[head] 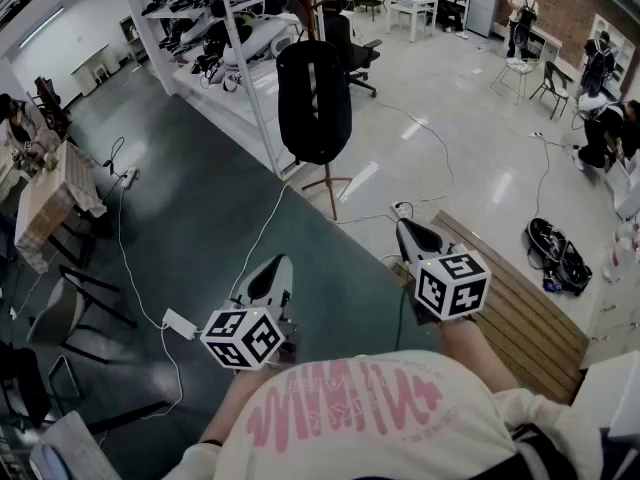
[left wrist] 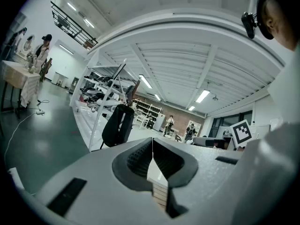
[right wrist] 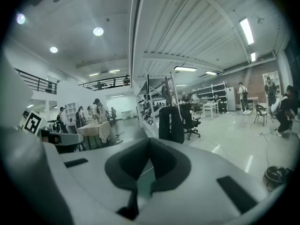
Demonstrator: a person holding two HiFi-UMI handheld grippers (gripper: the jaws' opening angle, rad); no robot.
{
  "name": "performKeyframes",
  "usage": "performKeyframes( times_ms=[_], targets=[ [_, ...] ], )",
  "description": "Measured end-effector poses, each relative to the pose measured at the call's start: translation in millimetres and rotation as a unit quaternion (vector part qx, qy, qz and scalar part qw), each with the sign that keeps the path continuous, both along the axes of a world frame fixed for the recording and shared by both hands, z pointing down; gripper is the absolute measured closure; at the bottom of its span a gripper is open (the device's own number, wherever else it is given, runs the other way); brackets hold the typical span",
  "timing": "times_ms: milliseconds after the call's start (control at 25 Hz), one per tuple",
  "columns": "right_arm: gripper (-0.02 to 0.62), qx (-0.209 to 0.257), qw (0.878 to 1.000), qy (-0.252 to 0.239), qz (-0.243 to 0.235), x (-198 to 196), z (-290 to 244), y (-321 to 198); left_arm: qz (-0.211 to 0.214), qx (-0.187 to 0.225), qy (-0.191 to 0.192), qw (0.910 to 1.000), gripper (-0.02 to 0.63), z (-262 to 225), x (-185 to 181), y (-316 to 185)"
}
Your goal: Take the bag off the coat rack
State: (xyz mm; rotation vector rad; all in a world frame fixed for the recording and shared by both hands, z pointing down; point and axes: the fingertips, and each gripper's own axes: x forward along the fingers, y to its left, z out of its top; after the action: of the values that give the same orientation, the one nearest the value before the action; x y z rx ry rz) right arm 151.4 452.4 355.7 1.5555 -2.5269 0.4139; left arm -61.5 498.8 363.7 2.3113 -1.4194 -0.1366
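A black bag hangs from a dark red coat rack standing on the floor ahead of me. It also shows far off as the black bag in the left gripper view and the black bag in the right gripper view. My left gripper is held low at the lower middle, shut and empty, well short of the bag. My right gripper is beside it to the right, also shut with nothing between its jaws. Both point toward the rack.
White shelving with gear stands left of the rack, an office chair behind it. Cables and a power strip cross the green floor. A wooden pallet lies right. A table with cloth stands left; people are at the far right.
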Motion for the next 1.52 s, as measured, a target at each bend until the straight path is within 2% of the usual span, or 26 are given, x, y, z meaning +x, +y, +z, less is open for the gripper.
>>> performKeyframes(
  times_ms=[840, 1040, 1200, 1400, 1520],
  targets=[
    [0.589, -0.012, 1.0, -0.019, -0.002, 33.8, 6.4, -25.5, -0.011, 0.001, 0.001, 0.9999, 0.601, -2.1, 26.6, -21.9],
    [0.589, -0.009, 0.999, -0.045, -0.006, 53.7, 3.0, -38.1, -0.032, 0.012, 0.007, 0.9994, 0.601, -1.3, 39.0, -30.3],
    [0.589, -0.018, 0.999, -0.039, -0.017, 67.3, 13.2, -49.1, -0.064, 0.025, 0.016, 0.9975, 0.601, 3.1, 45.5, -31.6],
    [0.589, -0.054, 0.997, -0.038, -0.037, 64.7, 35.1, -56.9, -0.083, -0.006, 0.028, 0.9962, 0.601, 23.8, 45.7, -28.8],
    [0.589, -0.06, 0.996, -0.039, -0.048, 55.1, 42.3, -63.7, -0.087, -0.012, 0.027, 0.9958, 0.601, 27.6, 39.1, -34.4]
  ],
)
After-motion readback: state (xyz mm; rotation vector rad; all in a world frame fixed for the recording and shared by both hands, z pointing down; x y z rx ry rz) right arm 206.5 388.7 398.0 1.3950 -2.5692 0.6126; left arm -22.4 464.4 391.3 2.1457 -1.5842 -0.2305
